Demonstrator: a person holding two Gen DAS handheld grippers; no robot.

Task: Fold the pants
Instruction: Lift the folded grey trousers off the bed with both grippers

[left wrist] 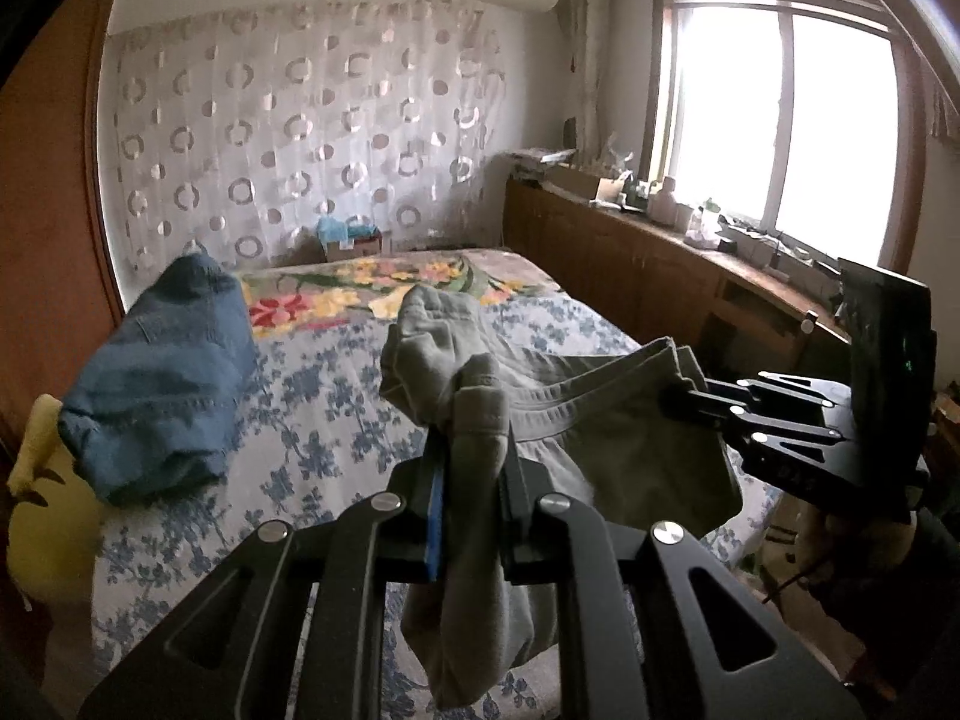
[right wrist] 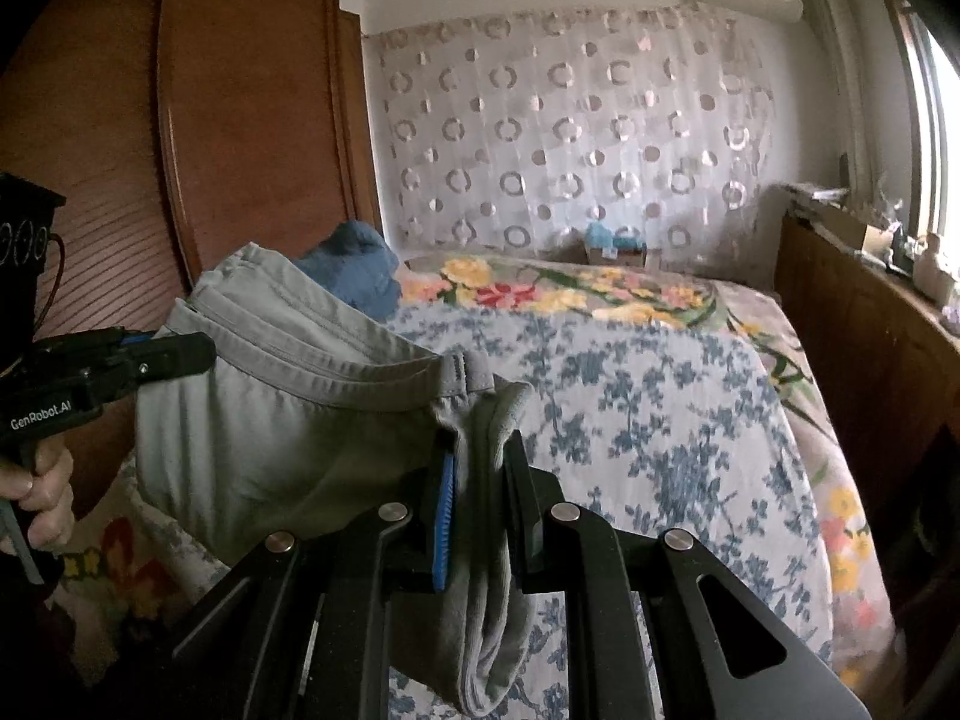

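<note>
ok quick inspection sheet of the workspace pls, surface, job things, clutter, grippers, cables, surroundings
surface: bed with blue floral sheet, flowered blanket at far end
job's things: grey pants held up by the waistband between both grippers
clutter: blue jeans heaped on bed; yellow item at its edge
grippers: left gripper and right gripper both shut on waistband
cables: nothing seen
surroundings: wardrobe, patterned curtain, bright window, cluttered cabinet

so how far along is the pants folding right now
Early. Done: both grippers have hold of the grey pants at the waistband, left gripper and right gripper each shut on bunched cloth. In hand: pants held above the bed, fabric hanging. Left: no fold visible yet. The blue jeans lie aside, crumpled.
</note>
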